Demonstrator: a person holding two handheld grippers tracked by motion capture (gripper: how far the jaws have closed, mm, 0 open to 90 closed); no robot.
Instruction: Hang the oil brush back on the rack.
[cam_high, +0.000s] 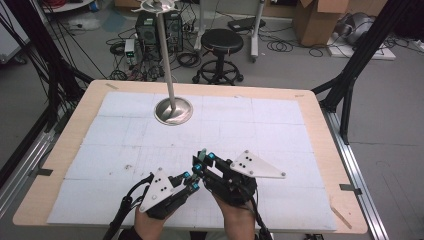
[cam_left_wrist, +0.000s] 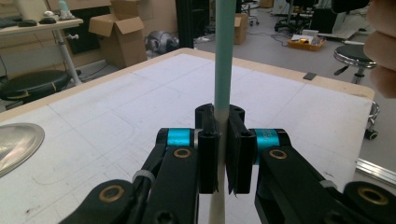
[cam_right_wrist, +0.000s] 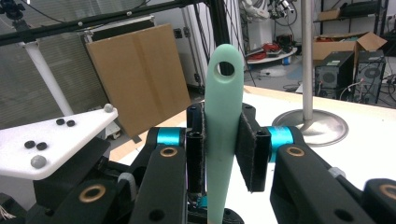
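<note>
While the left tool (cam_left_wrist: 223, 154) is clamped on the pale green spatula handle (cam_right_wrist: 223, 116) near the bench's (cam_high: 320, 120) front edge, the right tool (cam_right_wrist: 225, 154) grips its holed end, so the handover is underway and hanging remains.

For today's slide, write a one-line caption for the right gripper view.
Pale green utensil handle, hanging hole at its tip, stands upright between the right gripper's black jaws, with a metal stand base behind.

Grey floor with a black stool (cam_high: 221, 42), cardboard boxes (cam_high: 320, 17), cables.
</note>
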